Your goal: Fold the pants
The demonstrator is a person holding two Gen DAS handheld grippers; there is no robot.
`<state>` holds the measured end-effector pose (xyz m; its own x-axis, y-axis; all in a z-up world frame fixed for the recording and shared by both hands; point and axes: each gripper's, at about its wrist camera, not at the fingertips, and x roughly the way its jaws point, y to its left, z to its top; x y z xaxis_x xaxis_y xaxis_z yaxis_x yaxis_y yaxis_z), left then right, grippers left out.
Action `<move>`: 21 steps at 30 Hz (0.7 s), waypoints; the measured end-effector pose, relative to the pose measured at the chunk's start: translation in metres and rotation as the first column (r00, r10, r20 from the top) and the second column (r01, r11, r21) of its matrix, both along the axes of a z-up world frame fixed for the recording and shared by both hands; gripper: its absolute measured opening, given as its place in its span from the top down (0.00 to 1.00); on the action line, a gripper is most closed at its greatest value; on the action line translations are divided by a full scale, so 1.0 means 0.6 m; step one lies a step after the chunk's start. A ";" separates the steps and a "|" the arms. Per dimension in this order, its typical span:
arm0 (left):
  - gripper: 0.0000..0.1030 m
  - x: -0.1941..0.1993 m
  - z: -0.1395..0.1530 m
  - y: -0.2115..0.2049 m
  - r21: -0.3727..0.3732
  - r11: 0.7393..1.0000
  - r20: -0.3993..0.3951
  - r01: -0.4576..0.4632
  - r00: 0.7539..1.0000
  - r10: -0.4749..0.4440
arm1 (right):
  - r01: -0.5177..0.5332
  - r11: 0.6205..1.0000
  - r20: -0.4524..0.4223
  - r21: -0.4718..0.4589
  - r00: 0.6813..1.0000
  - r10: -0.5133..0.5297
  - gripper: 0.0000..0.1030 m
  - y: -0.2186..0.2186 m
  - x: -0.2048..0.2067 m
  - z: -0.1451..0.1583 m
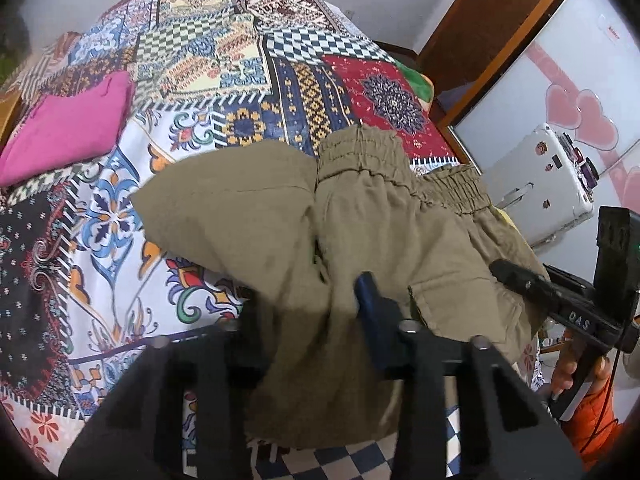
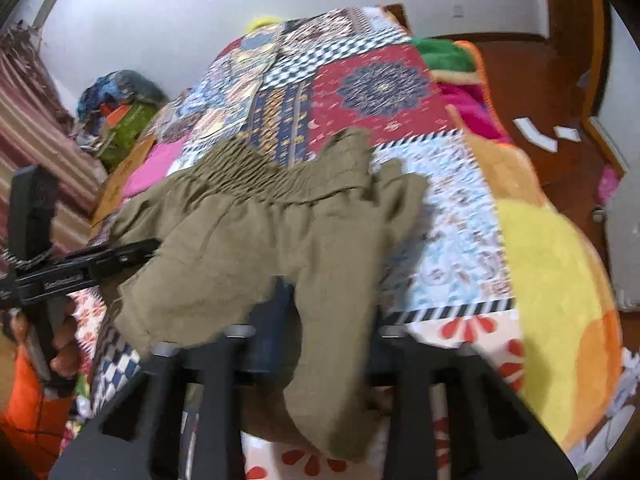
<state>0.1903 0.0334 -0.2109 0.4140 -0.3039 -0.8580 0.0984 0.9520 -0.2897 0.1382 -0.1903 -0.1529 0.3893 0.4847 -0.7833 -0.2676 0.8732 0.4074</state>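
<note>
Olive-khaki pants (image 1: 360,220) with an elastic gathered waistband (image 1: 360,152) lie bunched on the patchwork bedspread (image 1: 120,208). My left gripper (image 1: 320,320) is shut on a fold of the pants fabric; one blue finger (image 1: 370,304) shows, the other is under cloth. My right gripper (image 2: 320,320) is shut on another bunch of the pants (image 2: 260,240), cloth draped over its fingers. The waistband (image 2: 256,168) points away from me. Each gripper shows in the other's view: the right one in the left wrist view (image 1: 520,280), the left one in the right wrist view (image 2: 132,252).
A folded magenta garment (image 1: 68,128) lies at the bed's left. A white fridge with heart stickers (image 1: 568,112) stands on the right. A yellow-orange blanket (image 2: 560,300) hangs off the bed's right side. A wooden floor (image 2: 540,100) and a pile of bags (image 2: 120,112) lie beyond.
</note>
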 end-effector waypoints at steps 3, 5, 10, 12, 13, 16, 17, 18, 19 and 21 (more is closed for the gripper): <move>0.76 -0.005 0.011 0.002 -0.010 1.000 0.012 0.001 1.000 -0.001 | 0.012 0.999 -0.004 0.032 1.000 -0.012 0.87 -0.009 0.004 0.007; 0.77 -0.010 0.019 0.001 -0.010 1.000 0.024 -0.001 1.000 0.001 | 0.010 0.999 0.008 0.030 1.000 -0.011 0.88 -0.007 0.004 0.013; 0.80 -0.022 0.042 0.001 -0.010 1.000 0.059 -0.013 0.998 0.014 | 0.003 1.000 0.053 0.028 0.999 -0.005 0.89 0.001 0.001 0.037; 0.81 -0.026 0.052 0.005 -0.014 1.000 0.074 -0.020 0.997 0.021 | -0.003 1.000 0.074 0.029 0.997 0.001 0.89 0.005 0.001 0.050; 0.81 -0.029 0.059 0.007 -0.013 1.000 0.086 -0.024 0.996 0.025 | -0.007 1.000 0.082 0.030 0.997 0.004 0.89 0.007 0.002 0.055; 0.82 -0.036 0.078 0.016 -0.014 0.999 0.115 -0.035 0.993 0.036 | -0.019 0.999 0.113 0.030 0.993 0.015 0.90 0.017 0.005 0.071; 0.82 -0.038 0.085 0.019 -0.015 0.999 0.126 -0.039 0.991 0.041 | -0.023 0.999 0.124 0.029 0.992 0.020 0.90 0.022 0.006 0.077; 0.82 -0.040 0.091 0.023 -0.016 0.999 0.135 -0.044 0.990 0.046 | -0.029 0.999 0.136 0.028 0.990 0.025 0.90 0.027 0.007 0.082; 0.82 -0.043 0.098 0.027 -0.016 0.999 0.145 -0.049 0.988 0.051 | -0.034 0.999 0.146 0.027 0.989 0.030 0.90 0.033 0.008 0.087; 0.82 -0.047 0.111 0.038 -0.014 0.998 0.166 -0.061 0.984 0.063 | -0.049 0.999 0.167 0.024 0.985 0.044 0.90 0.047 0.011 0.099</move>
